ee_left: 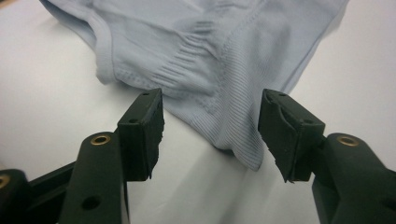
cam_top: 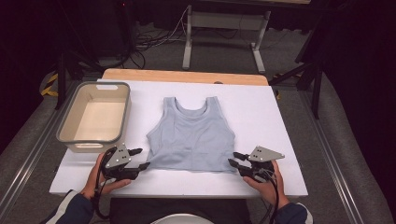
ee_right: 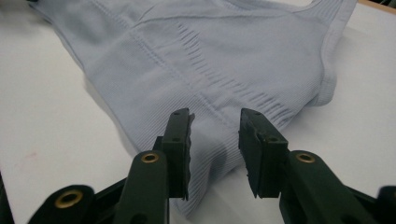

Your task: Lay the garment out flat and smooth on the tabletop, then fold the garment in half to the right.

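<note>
Lying flat, the ribbed pale-blue tank top (cam_top: pixel 191 136) has both grippers gaping at its hem corners.

High camera above the person's side, facing forward and down over the white table top (cam_top: pixel 280 116), gripper cameras low and close at opposite hem corners, all sharing the pale blue ribbed tank top (cam_top: pixel 191 137).

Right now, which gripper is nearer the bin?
Left. The left gripper sits just below the bin, at the top's left hem corner; the right gripper is across the top, at its right corner.
</note>
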The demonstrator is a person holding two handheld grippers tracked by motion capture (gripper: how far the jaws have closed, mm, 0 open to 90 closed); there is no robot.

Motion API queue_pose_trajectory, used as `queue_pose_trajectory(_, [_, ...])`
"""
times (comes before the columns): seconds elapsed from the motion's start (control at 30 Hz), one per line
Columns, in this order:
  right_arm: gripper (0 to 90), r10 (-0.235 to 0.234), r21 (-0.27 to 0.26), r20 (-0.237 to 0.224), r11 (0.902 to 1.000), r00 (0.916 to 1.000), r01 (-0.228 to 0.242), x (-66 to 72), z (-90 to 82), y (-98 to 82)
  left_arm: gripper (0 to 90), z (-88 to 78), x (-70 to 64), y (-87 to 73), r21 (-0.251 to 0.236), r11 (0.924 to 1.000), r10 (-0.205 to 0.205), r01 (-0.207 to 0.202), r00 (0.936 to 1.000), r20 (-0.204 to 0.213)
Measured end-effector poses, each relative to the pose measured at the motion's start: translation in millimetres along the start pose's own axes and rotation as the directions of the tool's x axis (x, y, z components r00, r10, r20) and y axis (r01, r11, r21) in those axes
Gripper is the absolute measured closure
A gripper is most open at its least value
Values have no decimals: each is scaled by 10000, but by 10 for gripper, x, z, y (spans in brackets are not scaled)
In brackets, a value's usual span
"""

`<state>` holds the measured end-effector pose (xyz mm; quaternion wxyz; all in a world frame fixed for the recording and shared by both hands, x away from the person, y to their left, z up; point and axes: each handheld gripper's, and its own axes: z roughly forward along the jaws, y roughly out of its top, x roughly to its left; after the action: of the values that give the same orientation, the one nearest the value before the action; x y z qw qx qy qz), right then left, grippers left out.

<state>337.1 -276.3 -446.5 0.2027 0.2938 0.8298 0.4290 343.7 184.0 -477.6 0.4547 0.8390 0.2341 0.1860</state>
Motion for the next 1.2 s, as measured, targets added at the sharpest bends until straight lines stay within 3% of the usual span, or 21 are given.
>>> queue_pose_trajectory(0.1, [619, -54, -378, 146, 9993, 9999, 59, -16, -17, 27, 355, -4, 24, -2, -184, 9998, -130, 126, 9996, -232])
queue_pose_trajectory(0.27, [565, -271, -555, 354, 9980, 9990, 291, -22, -13, 63, 323, -23, 44, -3, -352, 9990, -308, 287, 9977, -598])
queue_pose_trajectory(0.63, [355, -482, -851, 895, 9948, 9948, 558, -39, 27, 134, 218, -42, 46, -31, -604, 9968, -561, 519, 9960, -695])
queue_pose_trajectory(0.8, [308, -611, -1035, 1163, 9919, 9913, 733, -44, 31, 159, 179, -58, 39, -52, -690, 9960, -617, 573, 9961, -632])
queue_pose_trajectory(0.93, [260, -664, -893, 1405, 9928, 9879, 794, -50, 50, 168, 172, -57, 25, -58, -627, 9963, -623, 581, 9958, -664])
queue_pose_trajectory(1.2, [202, -373, -1099, 1659, 9924, 9854, 560, -90, 45, 180, 166, -53, 15, -47, -739, 9954, -663, 613, 9956, -668])
